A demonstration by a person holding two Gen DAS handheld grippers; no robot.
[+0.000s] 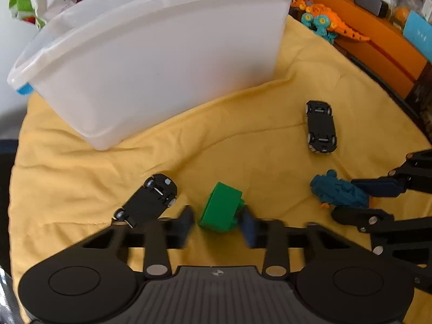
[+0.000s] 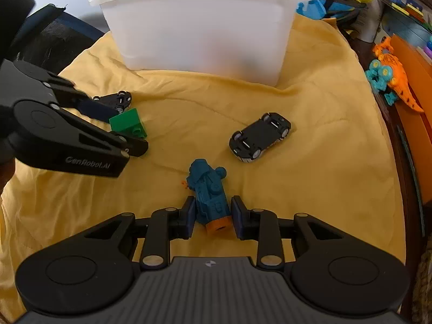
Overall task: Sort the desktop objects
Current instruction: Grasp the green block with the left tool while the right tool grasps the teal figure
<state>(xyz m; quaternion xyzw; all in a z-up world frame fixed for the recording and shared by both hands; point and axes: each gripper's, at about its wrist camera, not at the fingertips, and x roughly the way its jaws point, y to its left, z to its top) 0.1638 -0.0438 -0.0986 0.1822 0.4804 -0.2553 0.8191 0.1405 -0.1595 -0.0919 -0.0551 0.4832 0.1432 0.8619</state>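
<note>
A home play area: a table under a yellow cloth, a white storage bin, and shelves crowded with toys (an orange dinosaur among them).

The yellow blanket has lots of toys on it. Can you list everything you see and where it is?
storage bin: 1, translucent white, back of the yellow blanket
toy cars: 2, black, both upside down, one mid-right, one left
building block: 1, green, left, beside the left car
toy figure: 1, teal with orange end, lying front centre
dinosaur toy: 1, orange and teal, off the blanket, right
left hand-held gripper: black, fingers either side of the block
right hand-held gripper: black, fingers either side of the figure
</note>
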